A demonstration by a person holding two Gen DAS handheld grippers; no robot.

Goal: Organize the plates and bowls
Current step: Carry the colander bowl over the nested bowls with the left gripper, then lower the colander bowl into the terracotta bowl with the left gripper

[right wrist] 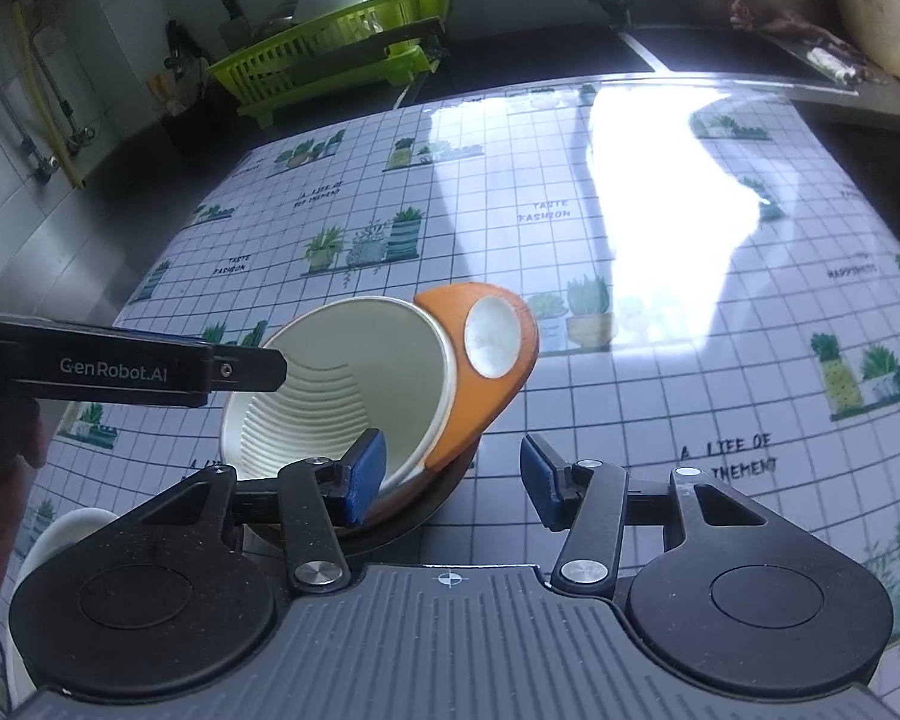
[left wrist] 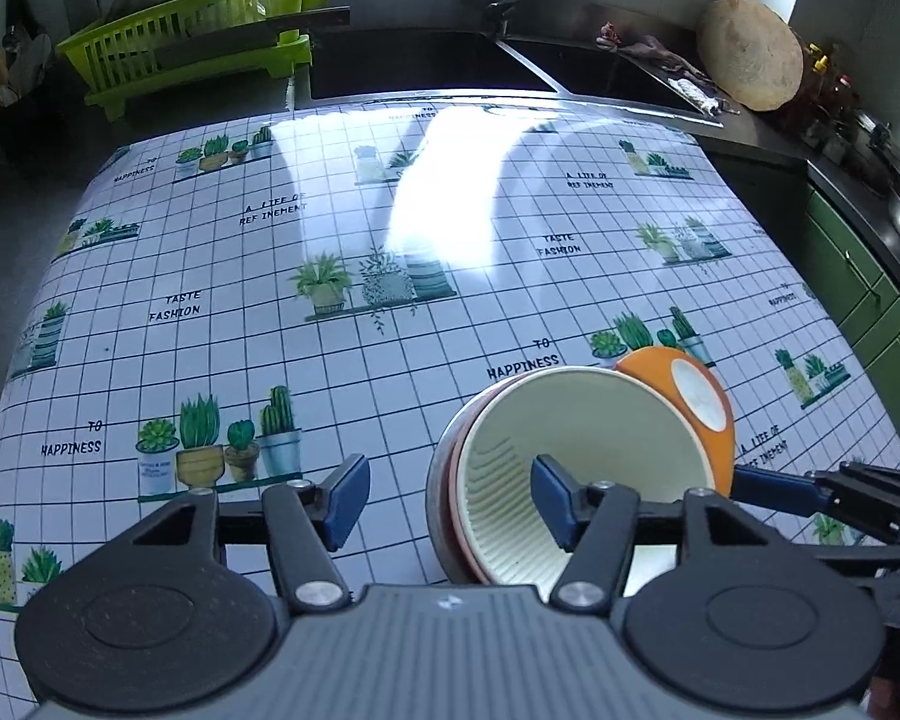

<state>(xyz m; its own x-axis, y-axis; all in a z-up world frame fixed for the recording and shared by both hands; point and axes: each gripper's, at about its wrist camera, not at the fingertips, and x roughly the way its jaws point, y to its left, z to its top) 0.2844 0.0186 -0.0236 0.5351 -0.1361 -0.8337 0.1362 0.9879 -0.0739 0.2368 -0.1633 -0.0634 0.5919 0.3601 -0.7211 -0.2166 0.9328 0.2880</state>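
A stack of nested bowls is sitting tilted near the front edge of a table covered with a white grid-pattern oilcloth [left wrist: 222, 276] printed with potted plants. The innermost cream ribbed bowl [left wrist: 582, 438] is leaning on its side with its mouth facing the cameras, nested in a reddish bowl [left wrist: 457, 480] and a dark outer bowl [left wrist: 435, 498]. An orange bowl [left wrist: 690, 402] with a white foot is lying against the stack's far right side, its base turned outward. The left gripper [left wrist: 444, 501] is standing with its jaws apart, the right blue pad [left wrist: 555, 498] inside the cream bowl's mouth and the left pad over the bare cloth, neither pressing on the stack. The right gripper [right wrist: 453, 480] is also standing with jaws parted, its left pad [right wrist: 363, 474] in front of the cream bowl's rim and the other over the cloth, nothing clamped. A green dish rack [left wrist: 192, 42] holding white bowls is sitting behind the table beside the sink [left wrist: 426, 60].
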